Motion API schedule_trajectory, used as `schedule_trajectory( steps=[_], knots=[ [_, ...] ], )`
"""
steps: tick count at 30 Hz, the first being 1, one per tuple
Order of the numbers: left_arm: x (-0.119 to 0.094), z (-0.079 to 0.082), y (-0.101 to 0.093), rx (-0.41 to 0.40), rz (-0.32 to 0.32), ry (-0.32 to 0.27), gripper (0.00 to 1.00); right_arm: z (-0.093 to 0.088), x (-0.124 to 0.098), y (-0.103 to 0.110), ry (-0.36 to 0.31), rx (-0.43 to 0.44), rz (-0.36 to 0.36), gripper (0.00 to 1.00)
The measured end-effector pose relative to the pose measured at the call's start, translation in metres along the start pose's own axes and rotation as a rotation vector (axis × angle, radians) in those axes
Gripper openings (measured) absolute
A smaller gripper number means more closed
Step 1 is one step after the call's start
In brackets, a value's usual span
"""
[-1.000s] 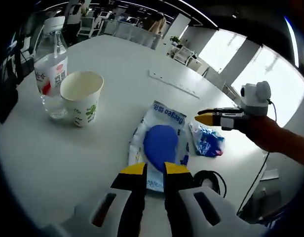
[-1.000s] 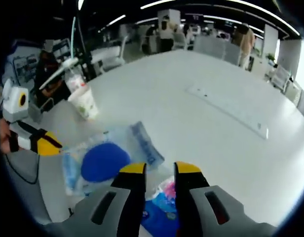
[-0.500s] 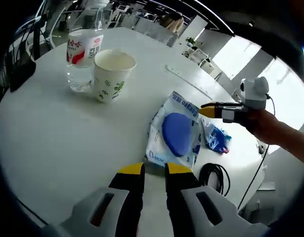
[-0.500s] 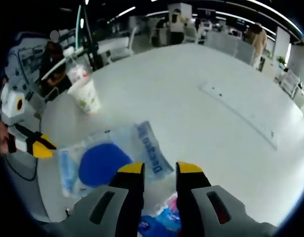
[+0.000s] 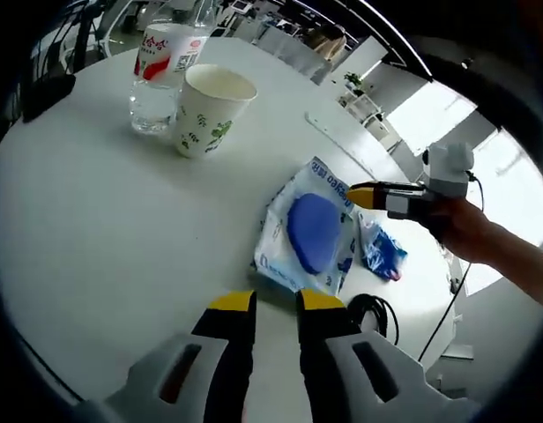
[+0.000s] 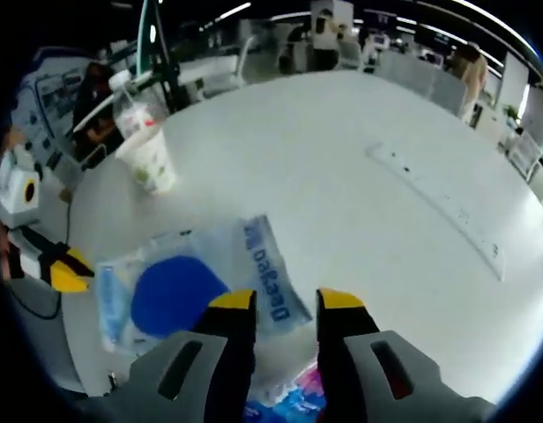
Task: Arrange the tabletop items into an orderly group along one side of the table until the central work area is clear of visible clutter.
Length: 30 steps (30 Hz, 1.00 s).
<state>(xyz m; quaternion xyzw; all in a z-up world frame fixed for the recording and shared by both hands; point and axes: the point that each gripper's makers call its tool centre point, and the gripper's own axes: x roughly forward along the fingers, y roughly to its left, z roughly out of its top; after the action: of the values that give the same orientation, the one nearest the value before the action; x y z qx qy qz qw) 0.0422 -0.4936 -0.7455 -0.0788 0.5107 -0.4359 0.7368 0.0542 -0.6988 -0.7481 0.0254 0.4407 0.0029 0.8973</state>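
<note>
A clear packet (image 5: 308, 231) with a blue disc inside lies flat on the white round table (image 5: 104, 229). My left gripper (image 5: 264, 304) hovers just short of its near edge, jaws a little apart with nothing between them. A small blue wrapper (image 5: 383, 251) lies beside the packet. My right gripper (image 5: 363, 196), held by a hand, hangs above the packet's far side. In the right gripper view its tips (image 6: 286, 301) sit over the packet (image 6: 197, 286), slightly apart and empty, the wrapper (image 6: 289, 404) under them. A paper cup (image 5: 211, 110) and water bottle (image 5: 161, 70) stand together further off.
A black cable coil (image 5: 374, 315) lies near the table edge by the wrapper. A long white strip (image 6: 439, 207) lies flat across the table's far part. The cup (image 6: 150, 160) and bottle (image 6: 130, 106) stand near the rim. Chairs, desks and people fill the room behind.
My left gripper has drawn back off the packet's near edge. My right gripper has moved forward from over the wrapper to over the packet. The items lie where they were.
</note>
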Motion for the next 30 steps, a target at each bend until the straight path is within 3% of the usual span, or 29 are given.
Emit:
schedule_trajectory(
  steps=[9,30],
  knots=[
    [0.014,-0.011,-0.012,-0.073,-0.012,0.015,0.16,-0.003,0.002,0.004,0.036,-0.044,0.000,0.12],
    [0.017,-0.029,-0.016,-0.050,0.002,0.089,0.08,-0.005,-0.007,0.014,0.018,-0.022,0.029,0.02]
  ],
)
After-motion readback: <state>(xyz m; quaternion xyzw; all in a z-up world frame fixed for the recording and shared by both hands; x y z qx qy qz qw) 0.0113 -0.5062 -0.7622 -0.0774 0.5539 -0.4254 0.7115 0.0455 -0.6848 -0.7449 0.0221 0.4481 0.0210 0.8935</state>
